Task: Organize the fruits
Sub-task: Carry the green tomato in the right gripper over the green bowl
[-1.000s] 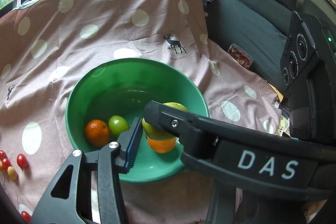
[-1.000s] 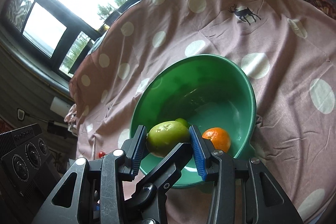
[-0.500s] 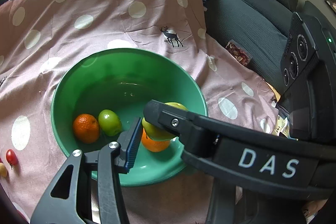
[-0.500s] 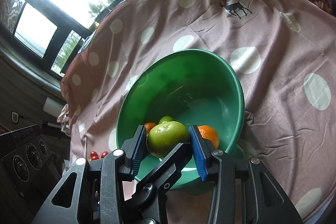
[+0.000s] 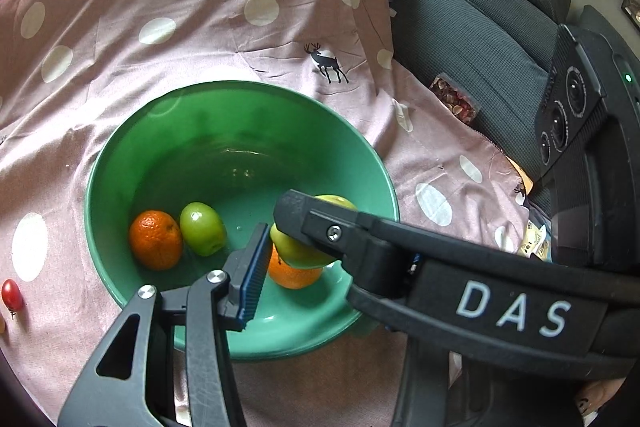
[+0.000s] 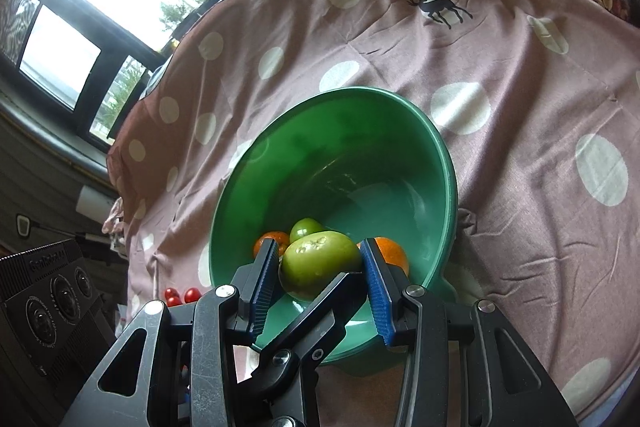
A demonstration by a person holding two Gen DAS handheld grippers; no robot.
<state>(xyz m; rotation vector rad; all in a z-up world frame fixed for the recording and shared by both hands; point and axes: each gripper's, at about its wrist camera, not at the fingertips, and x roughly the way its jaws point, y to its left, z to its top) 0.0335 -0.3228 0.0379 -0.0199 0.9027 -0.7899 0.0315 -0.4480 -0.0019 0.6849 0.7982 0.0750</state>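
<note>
White capital letters "DAS" stand on the black gripper body (image 5: 512,311) crossing the left wrist view. In the right wrist view, raised lettering on the black camera box (image 6: 48,259) is blurred; it perhaps reads "GenRobot".

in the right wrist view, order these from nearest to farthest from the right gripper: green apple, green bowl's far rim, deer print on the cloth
1. green apple, held between the right gripper's blue pads, over the bowl.
2. green bowl's far rim, beyond the apple, mid-frame.
3. deer print, on the pink cloth past the bowl, upper right.
</note>
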